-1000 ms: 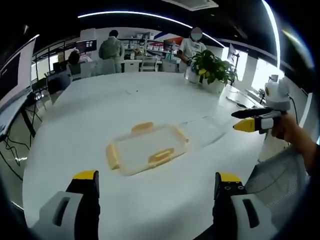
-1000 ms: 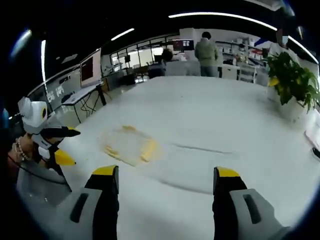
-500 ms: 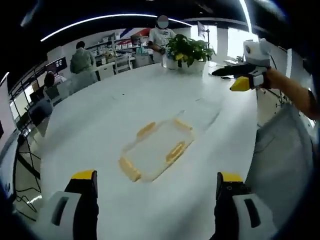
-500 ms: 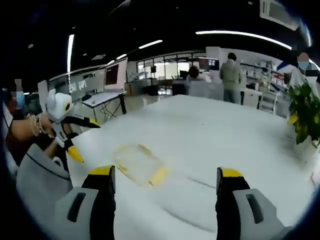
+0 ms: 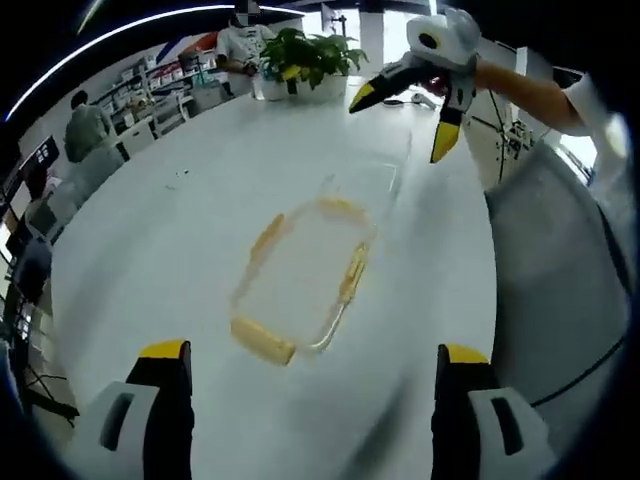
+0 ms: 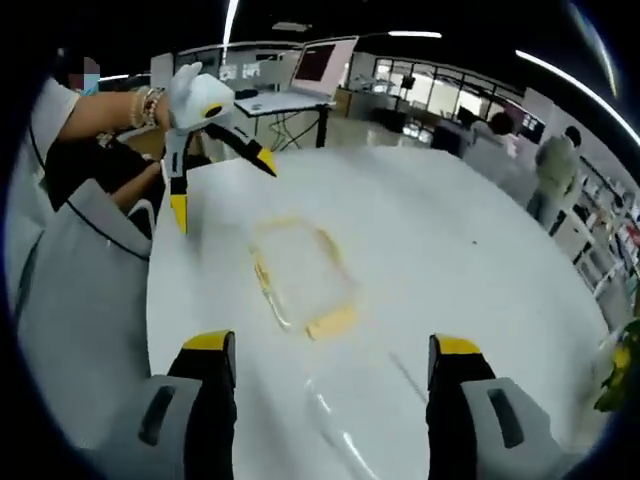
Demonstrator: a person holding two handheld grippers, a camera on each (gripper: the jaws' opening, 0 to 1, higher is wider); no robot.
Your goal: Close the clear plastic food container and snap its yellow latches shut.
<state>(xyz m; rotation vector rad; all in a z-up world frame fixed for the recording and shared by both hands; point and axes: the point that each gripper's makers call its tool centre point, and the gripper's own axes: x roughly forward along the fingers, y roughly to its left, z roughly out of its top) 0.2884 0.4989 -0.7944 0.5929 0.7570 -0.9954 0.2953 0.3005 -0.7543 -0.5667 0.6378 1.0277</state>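
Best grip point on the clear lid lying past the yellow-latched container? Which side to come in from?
Probably the clear lid's long free edge, from the side away from the container. It seems to lie flat on the white table, so a jaw likely has to slide under an edge. The right gripper, open above it, looks best placed. Motion blur hides the rim's detail.

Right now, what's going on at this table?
A person holds a two-jaw gripper in each hand above a white table. The clear food container with yellow latches lies flat on it, untouched. The left gripper and the right gripper both hang open over the table, neither holding anything. A potted plant stands at the far edge.
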